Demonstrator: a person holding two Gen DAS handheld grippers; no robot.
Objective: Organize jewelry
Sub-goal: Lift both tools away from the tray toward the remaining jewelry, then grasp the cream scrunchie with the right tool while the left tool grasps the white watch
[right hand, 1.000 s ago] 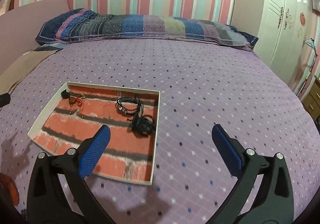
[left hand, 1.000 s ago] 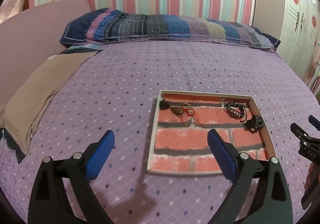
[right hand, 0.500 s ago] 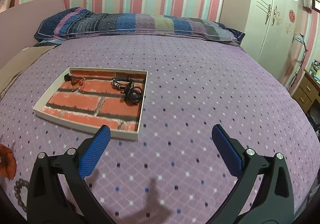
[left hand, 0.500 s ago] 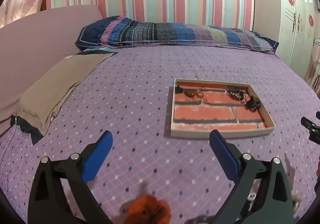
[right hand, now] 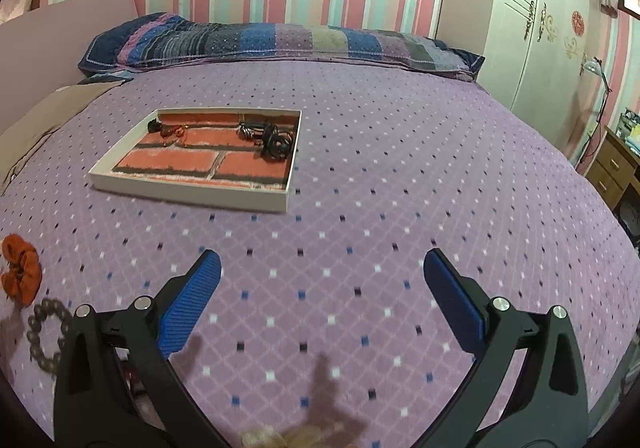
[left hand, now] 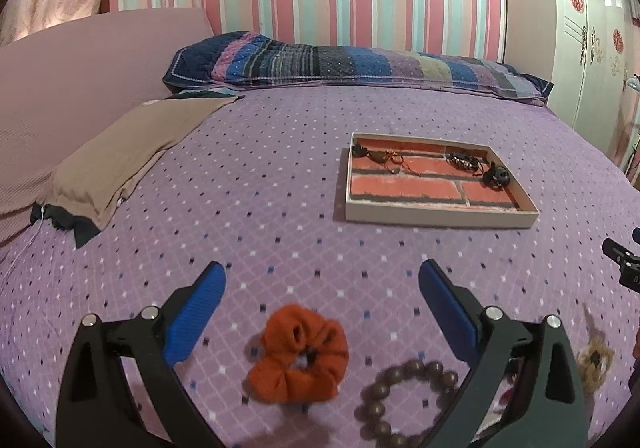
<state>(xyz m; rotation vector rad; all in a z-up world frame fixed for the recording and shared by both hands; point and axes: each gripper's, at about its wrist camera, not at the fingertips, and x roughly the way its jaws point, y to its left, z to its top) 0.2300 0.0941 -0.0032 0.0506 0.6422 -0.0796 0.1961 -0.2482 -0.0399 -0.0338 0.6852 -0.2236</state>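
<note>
A shallow tray point(left hand: 440, 215) with a brick-pattern floor lies on the purple bedspread; it also shows in the right wrist view point(right hand: 192, 192). It holds a red cord piece point(left hand: 394, 159) and black bracelets point(left hand: 496, 177). An orange scrunchie point(left hand: 300, 354) and a brown bead bracelet point(left hand: 404, 400) lie near me, between the fingers of my open, empty left gripper point(left hand: 322, 288). A beige scrunchie point(left hand: 596, 360) lies to the right. My right gripper point(right hand: 322, 276) is open and empty over bare bedspread, with the orange scrunchie point(right hand: 20, 274) and bead bracelet point(right hand: 44, 332) at its left.
A striped pillow point(left hand: 352, 66) lies along the bed's head. A tan cloth point(left hand: 128, 152) lies at the left. A white wardrobe point(right hand: 536, 28) and a wooden desk point(right hand: 612, 168) stand to the right of the bed.
Both grippers have pulled back from the tray toward the near edge of the bed. The orange scrunchie, bead bracelet and beige scrunchie have come into view. Both stay open.
</note>
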